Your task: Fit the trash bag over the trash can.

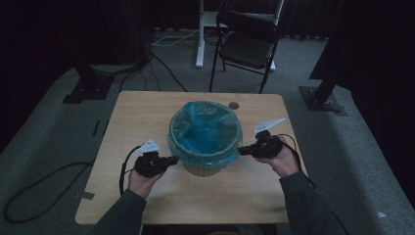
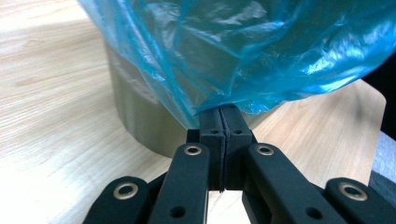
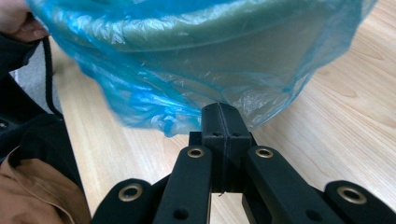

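Crinkled translucent blue bag lines beige bin.

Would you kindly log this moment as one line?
left gripper: shut on blue plastic bag hem | right gripper: same | beige round bin: upright on wooden table

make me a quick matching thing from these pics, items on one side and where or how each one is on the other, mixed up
Items:
1. blue bin liner
2. left gripper
3. folding chair
4. bin

Places or states:
A. on the floor beyond the table
B. standing mid-table
C. folded over the bin's rim
D. shut on the liner's hanging edge

Pairs: 1-C, 2-D, 3-A, 4-B
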